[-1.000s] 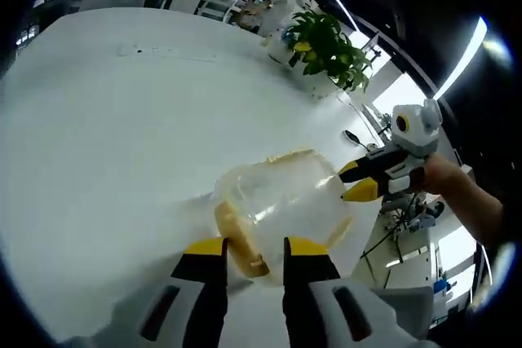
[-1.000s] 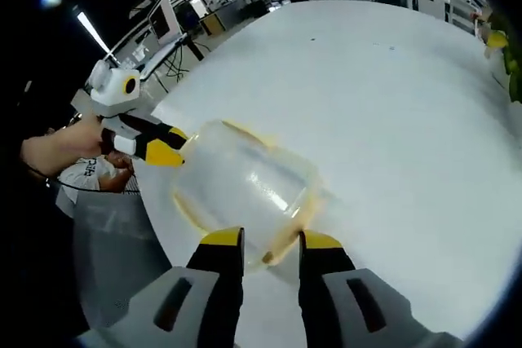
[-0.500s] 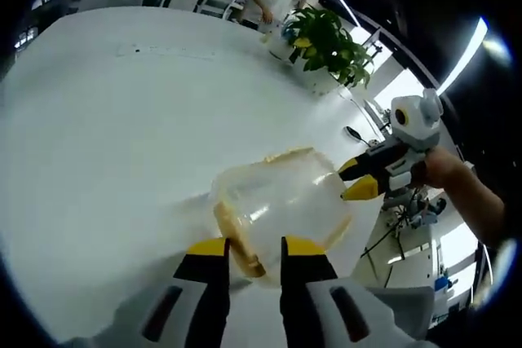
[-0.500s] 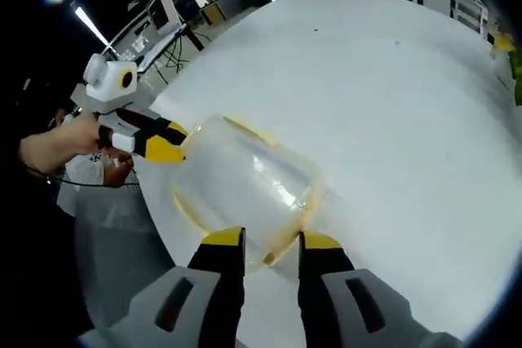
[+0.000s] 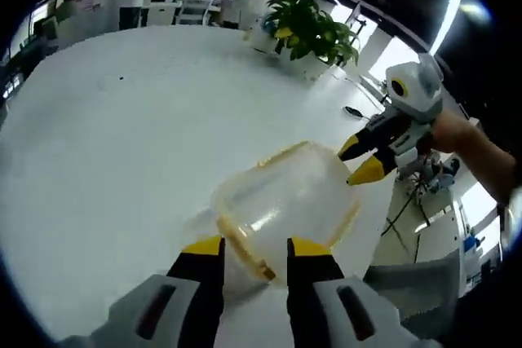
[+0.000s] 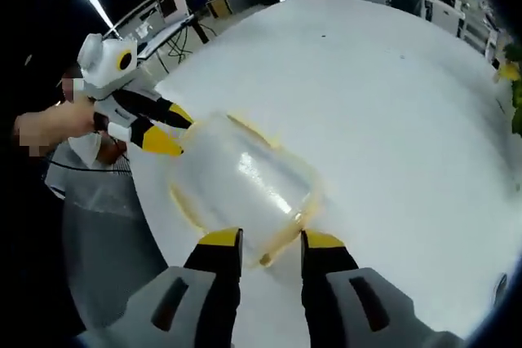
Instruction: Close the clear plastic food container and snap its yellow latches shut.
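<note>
The clear container [image 5: 281, 205] sits on the white tabletop [image 5: 114, 136] between the two tools. The left tool [image 5: 254, 246] straddles a yellow latch [image 5: 245, 248], jaws slightly spread; the right tool [image 6: 271, 240] likewise brackets the opposite latch [image 6: 281, 244].

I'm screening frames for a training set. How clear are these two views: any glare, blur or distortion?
Left gripper view: the table curves under the fisheye; the window at right is blown out; the container shows faint highlights. Right gripper view: a white glare streak lies on the container, its edges soft; the background desks are bent and blurry.
</note>
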Demonstrator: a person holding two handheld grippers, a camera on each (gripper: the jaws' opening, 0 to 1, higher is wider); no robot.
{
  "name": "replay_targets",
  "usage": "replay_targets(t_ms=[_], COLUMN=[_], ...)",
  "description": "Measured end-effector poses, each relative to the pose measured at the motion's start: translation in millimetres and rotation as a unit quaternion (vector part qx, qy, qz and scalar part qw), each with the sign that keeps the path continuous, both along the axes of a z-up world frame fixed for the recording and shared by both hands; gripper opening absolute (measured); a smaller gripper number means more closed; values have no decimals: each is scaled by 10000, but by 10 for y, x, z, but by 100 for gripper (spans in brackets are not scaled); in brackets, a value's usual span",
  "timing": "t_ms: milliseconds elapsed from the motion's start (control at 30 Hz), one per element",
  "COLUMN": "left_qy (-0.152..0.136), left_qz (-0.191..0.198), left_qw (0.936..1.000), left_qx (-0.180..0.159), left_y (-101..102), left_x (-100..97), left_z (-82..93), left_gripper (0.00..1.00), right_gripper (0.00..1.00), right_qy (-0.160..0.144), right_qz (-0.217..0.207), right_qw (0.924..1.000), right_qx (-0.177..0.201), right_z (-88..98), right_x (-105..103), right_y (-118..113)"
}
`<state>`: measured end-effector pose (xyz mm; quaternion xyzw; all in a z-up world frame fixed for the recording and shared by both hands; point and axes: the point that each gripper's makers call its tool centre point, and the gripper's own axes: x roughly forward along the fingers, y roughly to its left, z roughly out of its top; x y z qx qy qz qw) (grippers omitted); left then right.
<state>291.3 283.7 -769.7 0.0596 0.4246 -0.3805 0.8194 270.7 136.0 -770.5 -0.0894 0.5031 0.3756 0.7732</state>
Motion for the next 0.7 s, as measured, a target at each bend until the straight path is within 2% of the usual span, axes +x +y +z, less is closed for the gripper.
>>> replay_targets(t_ms=[67,133,167,233,267,300,367,433,500,600,700], left_qy=[-281,-590,-818,-954,-1177,-1334,-1548,-1651,-1575,-1531,-1526], left_qz=[-397,-832,-1073,-1255,-1526,-1715,-2187,-2449,-2445,-2458,-2533], left_qw=[9987,9940,9901,9864,9799,9742,9603,9513,9527,9539,9520], left_qx=[167,383,393,475,511,606,779,888,876,792,786], left_y=[-31,-38,-66,-82,-128,-146,-213,-270,-319,-388,-450], left_x=[6,-15,-10,-15,-6,-4,-42,-53,-51,-30,-38], left_z=[38,72,119,166,201,217,230,225,211,205,180], left_gripper=[21,22,22,22,22,22,22,22,22,22,20], right_gripper=[25,26,27,28,26,26,26,26,24,21,19], right_qy=[-176,-334,-356,-493,-593,-593,-819,-946,-1057,-933,-922], right_qz=[307,540,568,654,811,809,970,1298,1549,1617,1866], right_qw=[9991,9974,9972,9964,9949,9949,9918,9870,9822,9824,9778], right_qx=[-213,-338,-339,-220,-43,-62,-112,-107,-88,79,227], right_z=[16,25,34,86,136,158,217,260,284,270,272], right_x=[8,24,27,77,93,97,157,158,164,172,162], right_y=[-16,-35,-41,-34,2,-12,-6,52,129,243,389])
